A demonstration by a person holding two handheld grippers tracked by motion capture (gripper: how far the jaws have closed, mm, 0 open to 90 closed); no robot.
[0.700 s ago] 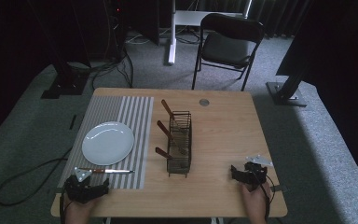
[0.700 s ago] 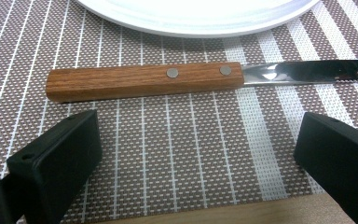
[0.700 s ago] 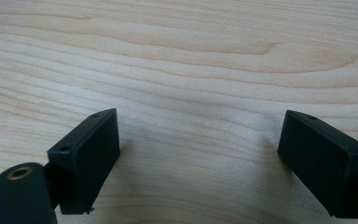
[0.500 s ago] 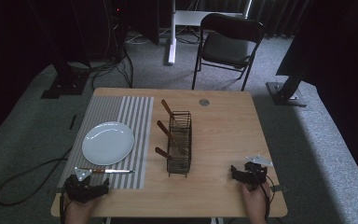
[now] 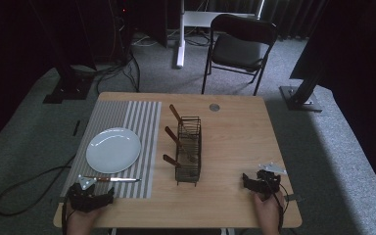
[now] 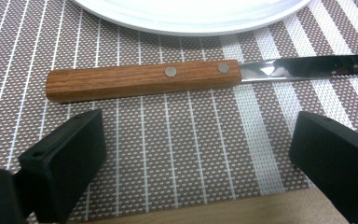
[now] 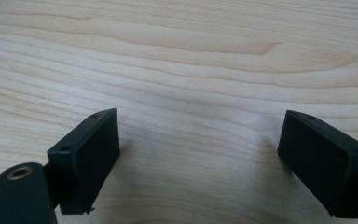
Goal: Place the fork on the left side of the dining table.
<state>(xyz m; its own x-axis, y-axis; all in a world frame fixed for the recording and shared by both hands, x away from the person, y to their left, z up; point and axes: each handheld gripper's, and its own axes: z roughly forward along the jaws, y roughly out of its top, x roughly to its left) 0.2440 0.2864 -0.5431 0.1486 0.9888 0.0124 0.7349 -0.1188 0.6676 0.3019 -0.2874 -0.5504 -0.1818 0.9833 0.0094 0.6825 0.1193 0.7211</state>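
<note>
My left gripper (image 6: 196, 154) sits with jaws wide, empty, just short of the knife (image 6: 142, 79), which lies on the striped placemat (image 6: 168, 149) between me and the white plate (image 6: 191, 14). My right gripper (image 7: 198, 158) rests wide and empty over bare table (image 7: 191, 56). Likely faults — the thin handle lies flat, so closing jaws may skid over it, or push it against the plate rim.
</note>
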